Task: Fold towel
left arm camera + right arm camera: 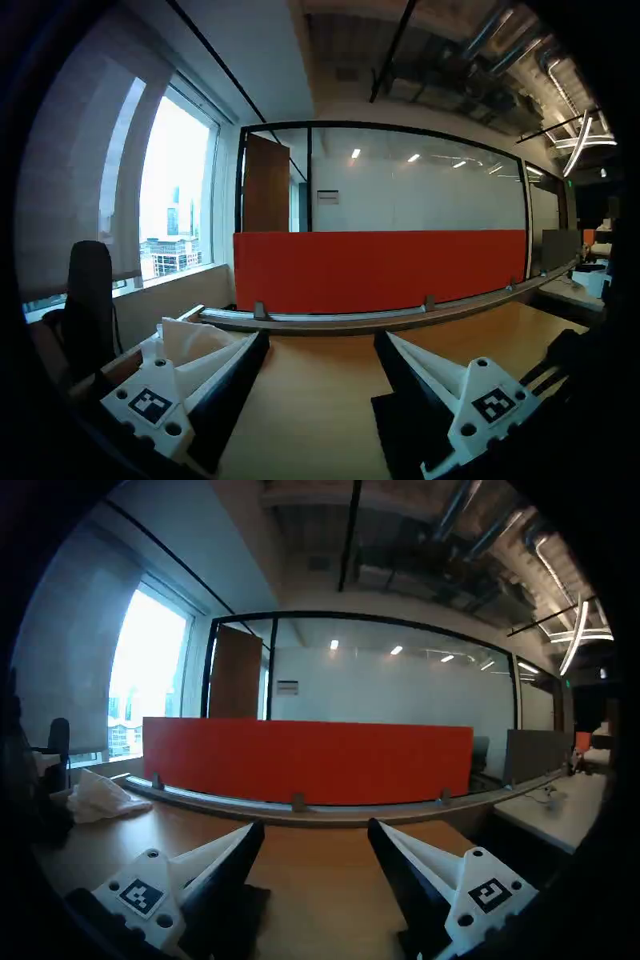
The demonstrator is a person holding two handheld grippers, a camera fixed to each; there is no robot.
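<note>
In the left gripper view, the left gripper (320,340) hangs low over the wooden desk (320,400) with its 2 fingers (200,376) spread wide; bare wood shows in the gap between them. Each finger carries a white plate with a square black-and-white marker. The white towel (188,336) lies crumpled in a heap on the desk just behind the finger on the left of that view, which hides its lower part. Whether cloth and finger touch cannot be told.

In the right gripper view, the right gripper (314,826) also holds its 2 fingers (432,872) apart above the desk (320,880), gripping no object. The towel (100,798) sits well off to the left of these fingers, bunched up near the desk's far edge by the window side.

Beyond the desk's back edge stands a low red divider panel (376,272), fixed in small metal clips. Behind it runs a glass wall with black frames, and a wooden door (266,184) stands at its left end. A bright window (172,208) fills the left wall, with a black chair (88,296) in front of it. A white desk (560,808) stands to the right.
</note>
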